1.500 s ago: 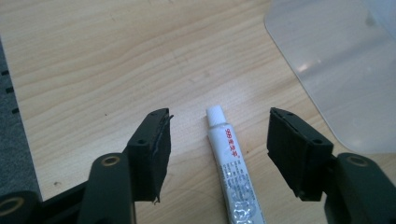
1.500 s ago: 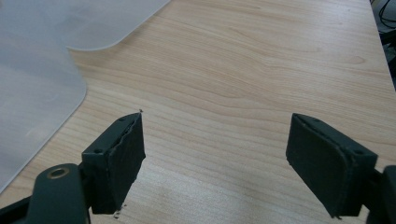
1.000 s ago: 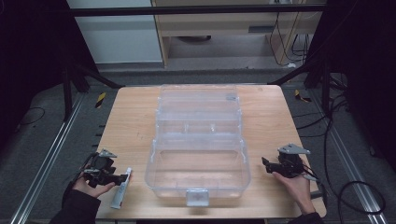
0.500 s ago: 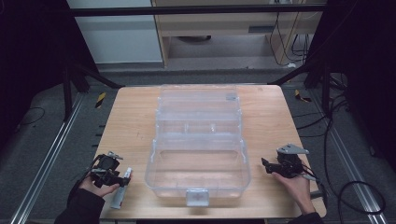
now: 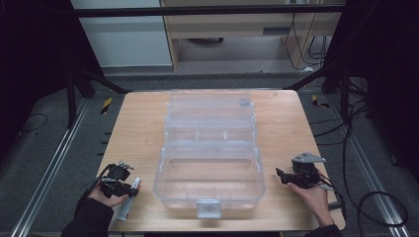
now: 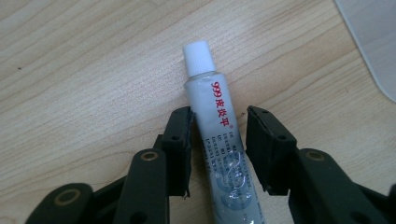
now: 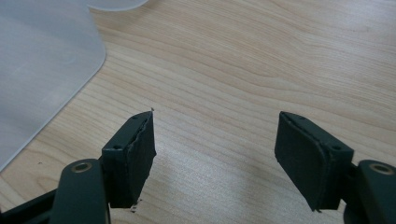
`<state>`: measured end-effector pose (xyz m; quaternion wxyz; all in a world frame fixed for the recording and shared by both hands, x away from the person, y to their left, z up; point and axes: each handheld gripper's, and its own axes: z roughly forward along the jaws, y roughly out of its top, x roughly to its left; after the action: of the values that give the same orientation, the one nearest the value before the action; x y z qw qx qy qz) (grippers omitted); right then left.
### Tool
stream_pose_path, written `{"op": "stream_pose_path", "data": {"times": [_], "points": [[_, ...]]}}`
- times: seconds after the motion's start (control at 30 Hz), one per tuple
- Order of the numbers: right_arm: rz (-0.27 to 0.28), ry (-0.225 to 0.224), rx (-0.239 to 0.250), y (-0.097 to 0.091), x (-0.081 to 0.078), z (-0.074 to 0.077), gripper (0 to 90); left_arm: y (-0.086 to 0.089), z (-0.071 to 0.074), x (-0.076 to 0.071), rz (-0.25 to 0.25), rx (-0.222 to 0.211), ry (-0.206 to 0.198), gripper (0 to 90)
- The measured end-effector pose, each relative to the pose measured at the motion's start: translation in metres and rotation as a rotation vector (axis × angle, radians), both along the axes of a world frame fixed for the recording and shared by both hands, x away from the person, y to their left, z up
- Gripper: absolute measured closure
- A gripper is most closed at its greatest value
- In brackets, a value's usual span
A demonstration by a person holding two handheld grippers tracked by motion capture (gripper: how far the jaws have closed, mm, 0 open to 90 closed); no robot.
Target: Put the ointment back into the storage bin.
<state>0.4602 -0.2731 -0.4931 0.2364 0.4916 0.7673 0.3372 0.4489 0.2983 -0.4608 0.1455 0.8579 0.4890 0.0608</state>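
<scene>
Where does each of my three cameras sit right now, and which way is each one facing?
High view: above the person's side, looking forward and down on the wooden table, clear plastic organizer box, both hands and grippers.
Left gripper view: rides the left gripper, looking along its jaws around the white-capped grey ointment tube.
Right gripper view: rides the right gripper, facing bare tabletop.
Shared: box and table.

both tools gape wide, held low in hands.

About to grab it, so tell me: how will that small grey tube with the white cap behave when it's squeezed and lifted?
The grey ointment tube with white screw cap looks soft, so the left gripper would probably dent it. It is small, probably light. Its body is round, so a nudge might roll it across the wooden table.
</scene>
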Motion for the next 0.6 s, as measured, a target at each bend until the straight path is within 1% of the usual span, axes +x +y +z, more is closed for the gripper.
{"op": "stream_pose_path", "data": {"times": [0.07,0.17,0.3,0.5,0.57,0.6], "points": [[-0.001,0.002,-0.001,0.0002,0.0000,-0.0002,29.2,-0.0004,-0.0006,0.0001,0.001,-0.002,0.000,62.3],[0.002,0.009,0.003,0.0006,-0.0002,0.0000,29.4,-0.0022,-0.0021,0.0003,-0.018,0.001,0.005,66.1],[0.006,0.011,0.000,0.0009,0.0003,-0.0008,29.4,-0.0030,-0.0027,0.0004,-0.029,0.003,0.010,68.7],[0.011,0.019,-0.010,0.0012,0.0005,-0.0015,29.3,-0.0027,-0.0029,0.0009,-0.055,0.006,0.015,69.5],[0.011,0.020,-0.010,0.0011,0.0006,-0.0016,29.2,-0.0037,-0.0023,0.0003,-0.081,0.012,0.006,69.9],[0.011,0.020,-0.010,0.0011,0.0006,-0.0016,29.2,-0.0037,-0.0023,0.0003,-0.081,0.012,0.006,69.9]]}}
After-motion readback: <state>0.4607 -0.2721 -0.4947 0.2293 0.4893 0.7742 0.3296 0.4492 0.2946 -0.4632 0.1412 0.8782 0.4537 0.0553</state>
